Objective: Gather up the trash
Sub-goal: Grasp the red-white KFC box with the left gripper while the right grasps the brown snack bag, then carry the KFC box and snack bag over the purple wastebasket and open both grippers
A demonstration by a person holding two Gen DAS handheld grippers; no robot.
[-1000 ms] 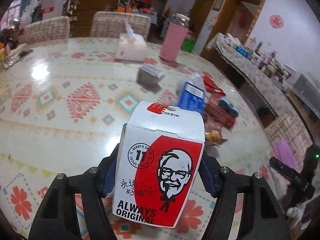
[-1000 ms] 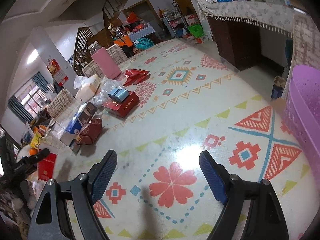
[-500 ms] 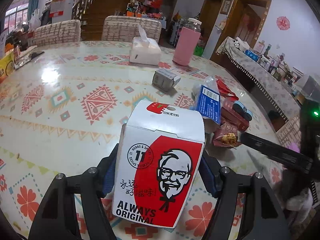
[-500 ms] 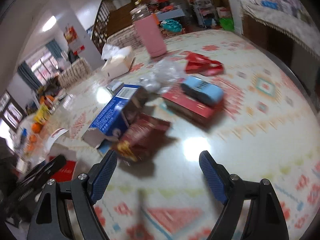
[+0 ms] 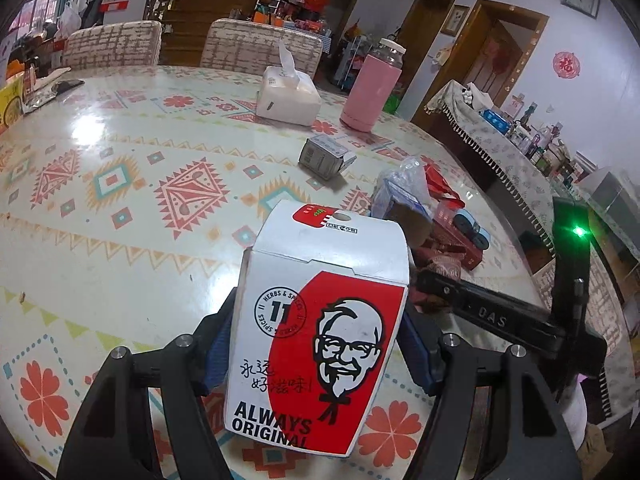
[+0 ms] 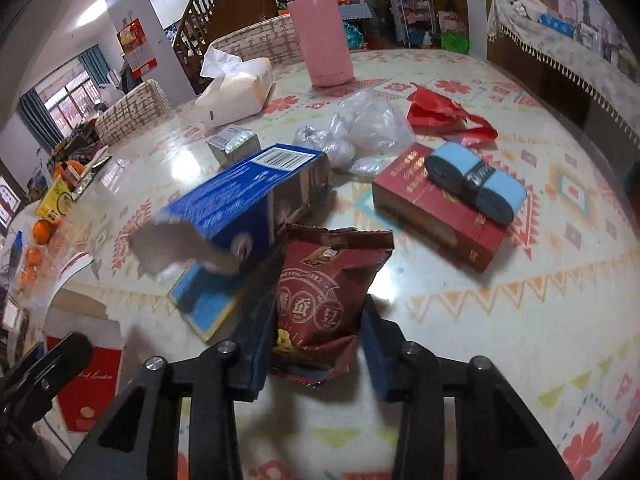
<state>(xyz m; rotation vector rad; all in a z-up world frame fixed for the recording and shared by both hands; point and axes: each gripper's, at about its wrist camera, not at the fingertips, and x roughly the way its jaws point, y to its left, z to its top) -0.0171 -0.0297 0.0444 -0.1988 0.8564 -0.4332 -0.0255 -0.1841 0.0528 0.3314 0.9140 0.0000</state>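
Observation:
My left gripper (image 5: pixel 320 344) is shut on a white and red fried-chicken box (image 5: pixel 328 248), held upright above the patterned table (image 5: pixel 120 240). In the right wrist view a dark red snack bag (image 6: pixel 324 280) lies between the blue pads of my right gripper (image 6: pixel 316 332). Its jaws are closing and the pads touch the bag's sides. A torn blue carton (image 6: pixel 240 204) leans against the bag on the left. The right gripper's black finger (image 5: pixel 480 314) shows at the right of the left wrist view.
Behind the bag lie a crumpled clear plastic bag (image 6: pixel 368 124), a red wrapper (image 6: pixel 436 112), a dark red box (image 6: pixel 436 232) with a blue roll (image 6: pixel 476 180) on it, and a small silver box (image 6: pixel 234 146). A pink bottle (image 6: pixel 320 32) and tissue pack (image 6: pixel 236 88) stand farther back.
My right gripper swept left across the table to the trash pile, and its jaws narrowed around the snack bag. The left gripper kept the chicken box almost still.

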